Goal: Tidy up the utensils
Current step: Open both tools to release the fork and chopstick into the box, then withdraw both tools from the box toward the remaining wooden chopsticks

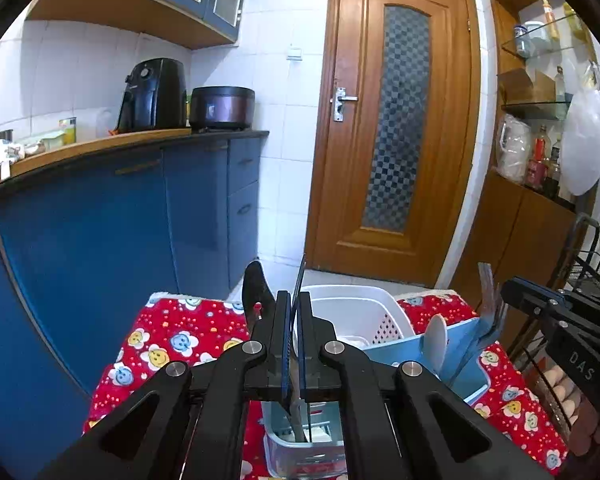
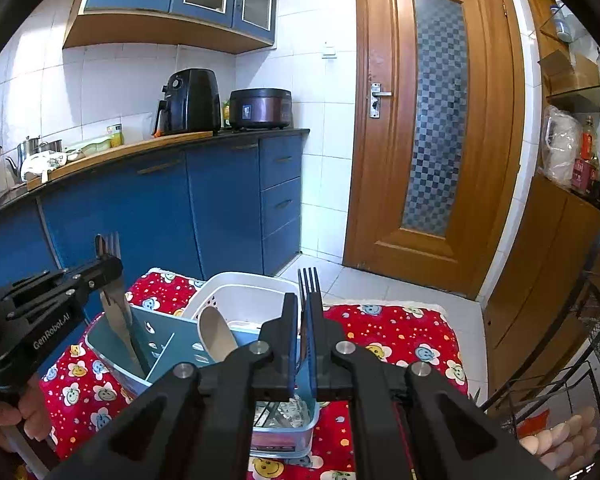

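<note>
Gripping one utensil apiece, two hand-held claws hang over a tabletop covered by a red flower-print cloth in a blue-cabineted kitchen. The left claw is clamped on a thin dark utensil, seen almost edge-on, its long axis running up and slightly away from the camera; what kind of utensil it is cannot be told. The right claw is pinched shut on a fork, handle down, tines pointing up and away.

Below both claws sits a light blue divided caddy. A pale spoon leans in it bowl-up, and in the right wrist view a knife and another fork stand upright in the compartment nearest the left claw, which crosses in front of them. A white slotted basket stands just behind the caddy, touching or nearly touching it. A clear plastic tub holding more cutlery lies directly under the claws, close to the camera. A black tool juts up beside the left claw's fingers.

Around the scene: a black air fryer and a dark rice cooker on the far worktop, a wooden door with patterned glass, and a wire rack holding eggs at the right edge.
</note>
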A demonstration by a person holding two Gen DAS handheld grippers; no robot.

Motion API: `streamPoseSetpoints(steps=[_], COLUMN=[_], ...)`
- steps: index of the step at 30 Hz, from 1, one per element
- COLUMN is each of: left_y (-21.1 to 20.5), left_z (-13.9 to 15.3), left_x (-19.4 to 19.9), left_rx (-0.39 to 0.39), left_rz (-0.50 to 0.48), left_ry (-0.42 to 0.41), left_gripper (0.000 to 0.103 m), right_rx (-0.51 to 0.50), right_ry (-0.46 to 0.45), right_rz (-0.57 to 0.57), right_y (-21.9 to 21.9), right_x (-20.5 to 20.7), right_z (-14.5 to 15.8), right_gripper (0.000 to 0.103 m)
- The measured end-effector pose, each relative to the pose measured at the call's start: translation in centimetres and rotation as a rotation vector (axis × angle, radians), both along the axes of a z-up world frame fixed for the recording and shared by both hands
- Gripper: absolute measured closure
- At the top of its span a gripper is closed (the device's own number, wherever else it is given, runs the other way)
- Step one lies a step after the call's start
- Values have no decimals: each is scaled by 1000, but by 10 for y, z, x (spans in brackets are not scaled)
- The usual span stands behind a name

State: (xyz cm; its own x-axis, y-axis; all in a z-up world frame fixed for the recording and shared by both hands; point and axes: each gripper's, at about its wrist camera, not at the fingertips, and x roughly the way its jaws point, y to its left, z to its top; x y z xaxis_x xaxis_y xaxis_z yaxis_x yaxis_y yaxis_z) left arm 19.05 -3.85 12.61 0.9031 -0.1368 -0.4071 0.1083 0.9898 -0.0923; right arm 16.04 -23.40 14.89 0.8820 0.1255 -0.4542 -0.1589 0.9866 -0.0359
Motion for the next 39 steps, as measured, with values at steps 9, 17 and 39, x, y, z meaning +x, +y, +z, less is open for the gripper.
streamPoseSetpoints(steps=[9,17,39], left_y=[0,4,23], left_z=[3,7,-1], left_x=[-4,-17,-88], left_rx=[4,-7,-16], left_rz=[-10,-22,-67], left_ry=[26,26,112], left_gripper=[94,78,66], right_rx=[54,99,152], right_ry=[-6,-25,119], right_rz=[5,7,30], right_y=[-5,-12,-16], right_x=[-8,-25,-86], right_z=[6,16,-12], right_gripper=[84,82,78])
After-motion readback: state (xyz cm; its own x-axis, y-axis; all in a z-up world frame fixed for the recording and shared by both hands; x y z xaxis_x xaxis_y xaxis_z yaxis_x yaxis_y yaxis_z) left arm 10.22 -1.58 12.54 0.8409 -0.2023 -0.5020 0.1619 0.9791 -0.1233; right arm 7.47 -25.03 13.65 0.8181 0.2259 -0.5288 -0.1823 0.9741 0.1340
